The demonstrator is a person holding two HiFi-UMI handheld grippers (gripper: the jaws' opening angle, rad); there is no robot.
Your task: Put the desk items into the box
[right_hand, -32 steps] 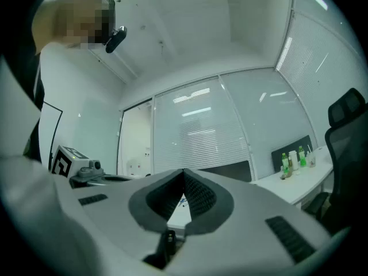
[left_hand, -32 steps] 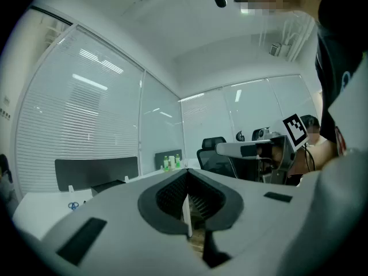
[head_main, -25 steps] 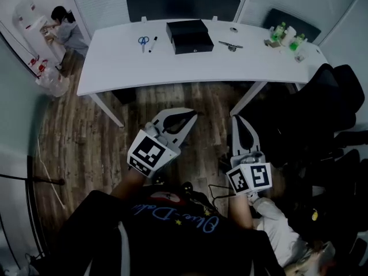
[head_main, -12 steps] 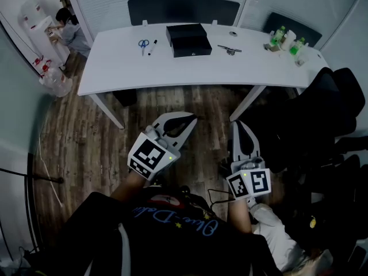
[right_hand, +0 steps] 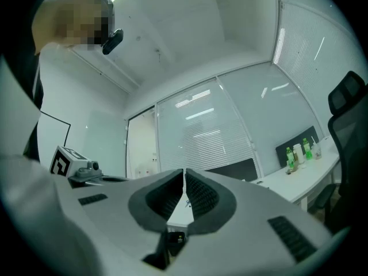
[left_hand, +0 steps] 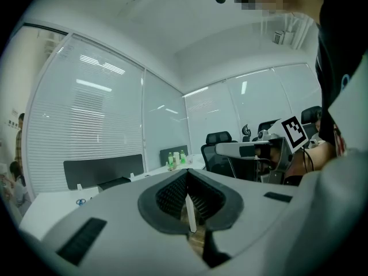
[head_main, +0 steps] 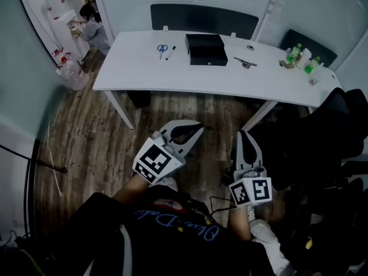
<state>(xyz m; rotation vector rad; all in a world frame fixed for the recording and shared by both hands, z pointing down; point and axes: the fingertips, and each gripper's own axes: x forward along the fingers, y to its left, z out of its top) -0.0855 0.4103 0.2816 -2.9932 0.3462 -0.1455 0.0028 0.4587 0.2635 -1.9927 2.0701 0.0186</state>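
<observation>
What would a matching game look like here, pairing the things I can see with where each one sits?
Things:
1 black box
2 scissors
3 bottles
4 left gripper

Places:
A right end of the desk
B over the wooden floor, short of the desk
C middle of the desk, towards the back
D left of the box, beside a pen

Pairs: 1-C, 2-D, 3-A, 4-B.

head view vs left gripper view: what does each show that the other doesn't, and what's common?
Only the head view: the marker cube on the left gripper, and the pen beside the scissors. Only the left gripper view: the ceiling, and that gripper's jaws seen head-on, closed together. Both: the white desk, the green bottles at its far end, and the right gripper.
</observation>
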